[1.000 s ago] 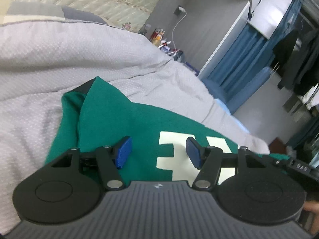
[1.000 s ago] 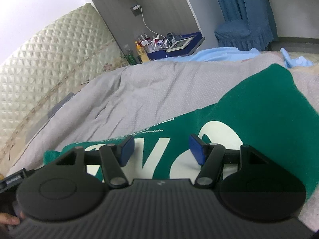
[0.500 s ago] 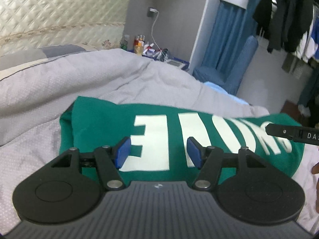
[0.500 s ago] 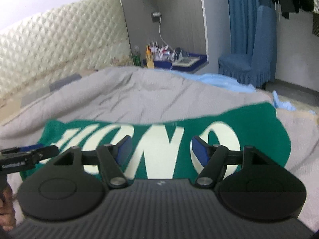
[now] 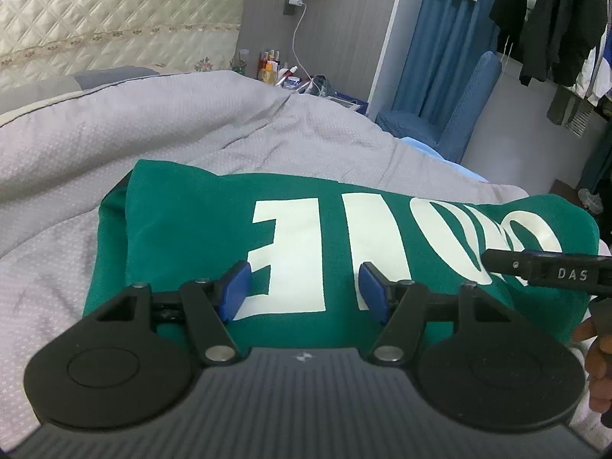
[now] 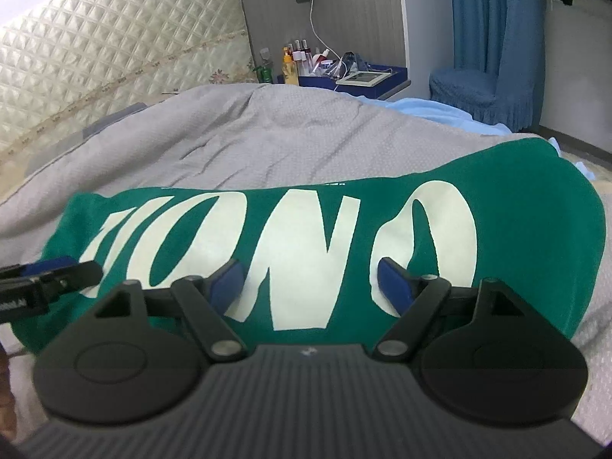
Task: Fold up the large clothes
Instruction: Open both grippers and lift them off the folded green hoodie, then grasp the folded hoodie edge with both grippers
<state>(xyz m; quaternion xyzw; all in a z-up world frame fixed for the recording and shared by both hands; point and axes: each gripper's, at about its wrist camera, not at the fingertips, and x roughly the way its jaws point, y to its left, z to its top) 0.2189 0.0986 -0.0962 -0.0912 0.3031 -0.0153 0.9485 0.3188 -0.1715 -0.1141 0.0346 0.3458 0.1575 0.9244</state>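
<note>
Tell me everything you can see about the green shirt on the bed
The green shirt is a soft knit garment with large cream block letters across it. It lies folded into a long flat band on the gray quilt, with an extra folded layer showing at its left end in the left wrist view. Both the left gripper and right gripper hover over it, open, nothing between their blue pads; the right one's jaws have just been opening.

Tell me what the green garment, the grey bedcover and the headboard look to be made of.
Green garment: probably knit cotton jersey, matte, folding softly; its cream letters look like flat print.
Grey bedcover: woven or quilted fabric, matte, finely dotted and creased.
Headboard: padded, diamond-quilted cream covering with a slight sheen, perhaps faux leather or satin.
</note>
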